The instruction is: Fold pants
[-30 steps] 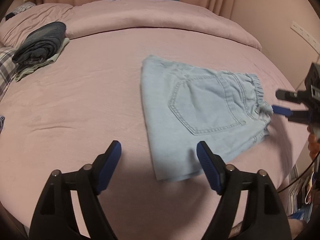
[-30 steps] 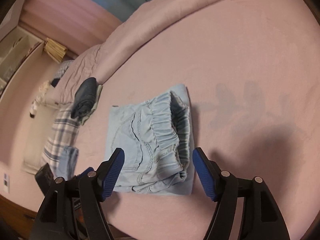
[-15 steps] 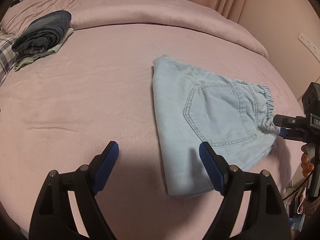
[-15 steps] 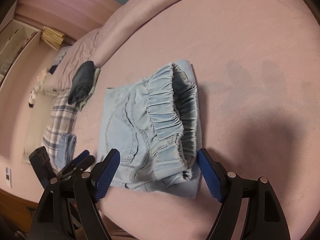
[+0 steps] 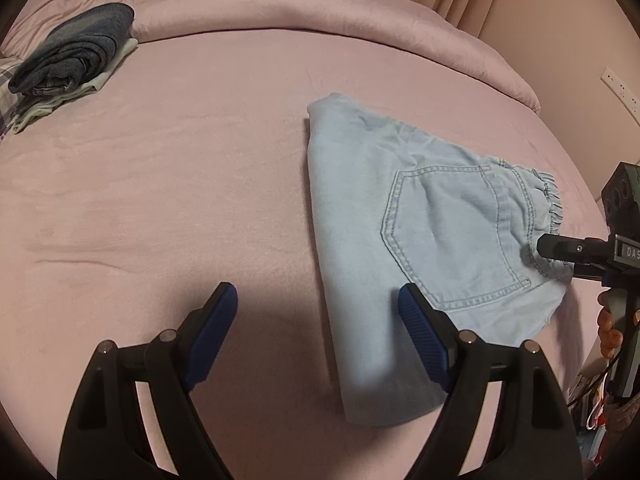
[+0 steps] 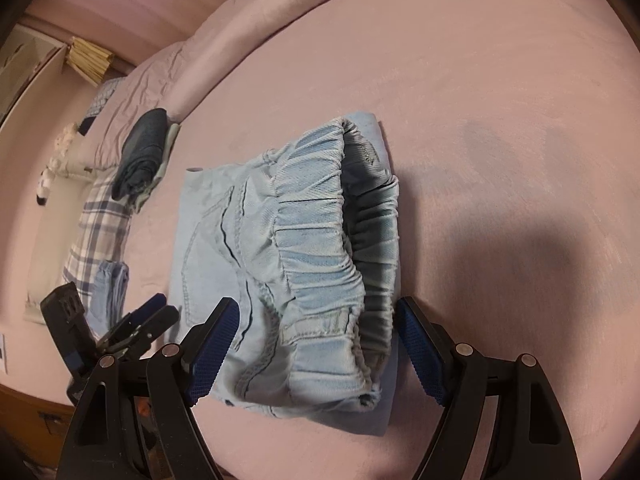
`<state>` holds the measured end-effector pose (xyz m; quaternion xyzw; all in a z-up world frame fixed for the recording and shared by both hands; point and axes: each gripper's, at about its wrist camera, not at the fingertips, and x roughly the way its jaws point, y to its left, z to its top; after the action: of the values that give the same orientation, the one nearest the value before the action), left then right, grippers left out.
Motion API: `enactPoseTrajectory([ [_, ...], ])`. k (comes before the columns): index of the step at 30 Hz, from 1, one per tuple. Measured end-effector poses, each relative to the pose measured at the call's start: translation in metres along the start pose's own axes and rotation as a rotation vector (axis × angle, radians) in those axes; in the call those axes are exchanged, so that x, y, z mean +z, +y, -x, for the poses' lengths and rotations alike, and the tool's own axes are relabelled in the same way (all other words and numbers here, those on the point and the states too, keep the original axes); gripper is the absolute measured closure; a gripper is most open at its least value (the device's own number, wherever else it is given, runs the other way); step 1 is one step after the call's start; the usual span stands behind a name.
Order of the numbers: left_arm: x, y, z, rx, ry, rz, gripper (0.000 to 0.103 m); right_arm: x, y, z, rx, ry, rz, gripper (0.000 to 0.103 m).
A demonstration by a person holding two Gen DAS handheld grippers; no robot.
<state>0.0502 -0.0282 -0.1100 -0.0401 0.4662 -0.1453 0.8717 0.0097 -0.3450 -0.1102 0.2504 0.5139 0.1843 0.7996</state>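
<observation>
Both sets of jaws stand wide apart and grip nothing. Left gripper [image 5: 318,316]: blue pads spread, its right pad over the near fold edge of the pants, its left pad over bare sheet; no cloth is pinched. Right gripper [image 6: 316,328]: pads spread to either side of the gathered waistband end, with cloth lying between them – the pads do not press on it.

Bed [image 5: 160,200]: covered by a pink sheet, it fills both views. A rolled pink duvet [image 5: 320,20] runs along its far edge.

Pants [image 5: 420,240]: light blue denim, folded into a compact packet, lying flat on the sheet toward the right side of the left wrist view. A back pocket with contrast stitching faces up. The elastic waistband [image 6: 320,224] points toward the right gripper, and in the right wrist view its opening gapes slightly.

Folded stack [image 5: 76,52]: dark blue denim on top of a pale garment, well apart from the pants, at the far left of the bed near the duvet.

Plaid cloth [image 6: 100,236]: lies beside that stack – a further light blue piece rests on its near end.
</observation>
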Motion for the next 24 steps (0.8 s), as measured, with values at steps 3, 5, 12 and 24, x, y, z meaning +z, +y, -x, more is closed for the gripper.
enactPoseTrajectory([
  [3, 0.001, 0.001, -0.004, -0.013, 0.011, 0.010, 0.020, 0.002, 0.001, -0.002, -0.009, -0.002, 0.010, 0.022],
  [5, 0.002, 0.002, -0.006, -0.020, 0.013, 0.017, 0.020, 0.003, 0.001, -0.004, -0.012, -0.007, 0.014, 0.022],
  [12, 0.007, 0.004, -0.010, -0.051, 0.014, 0.028, 0.021, 0.009, 0.016, -0.015, -0.047, -0.011, 0.100, 0.017],
  [24, 0.015, -0.017, -0.022, -0.121, 0.038, -0.011, 0.023, 0.011, 0.022, -0.021, -0.048, -0.016, 0.146, 0.016],
])
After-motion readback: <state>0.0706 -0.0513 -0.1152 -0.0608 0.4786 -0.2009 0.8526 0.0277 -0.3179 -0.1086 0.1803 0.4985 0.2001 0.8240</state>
